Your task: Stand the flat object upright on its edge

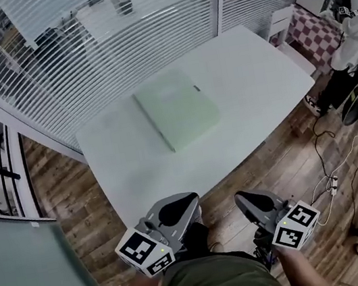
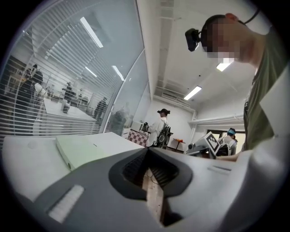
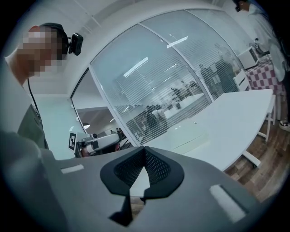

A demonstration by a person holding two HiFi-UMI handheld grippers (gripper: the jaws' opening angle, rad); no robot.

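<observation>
**Green case lies flat, both grippers shut and held back**

The pale green flat case (image 1: pixel 176 108) lies on its broad face near the middle of the white table (image 1: pixel 260 80), turned slightly askew to the table's edges, with a small dark mark near its far right side. Nothing touches it.

The person stands at the near edge of the table with both tools held low over the wooden floor (image 1: pixel 56 188), well apart from the case. The left gripper (image 1: pixel 182 205) has its jaws pressed together tip to tip, and only floor shows past them. The right gripper (image 1: pixel 246 199) is likewise closed, with its tips meeting. The two sit side by side, pointing towards the table.

Behind the table runs a glass wall with white blinds (image 1: pixel 144 22). A checkered seat (image 1: pixel 314 33) stands at the far right, and cables (image 1: pixel 333 160) trail across the floor to the right.
</observation>
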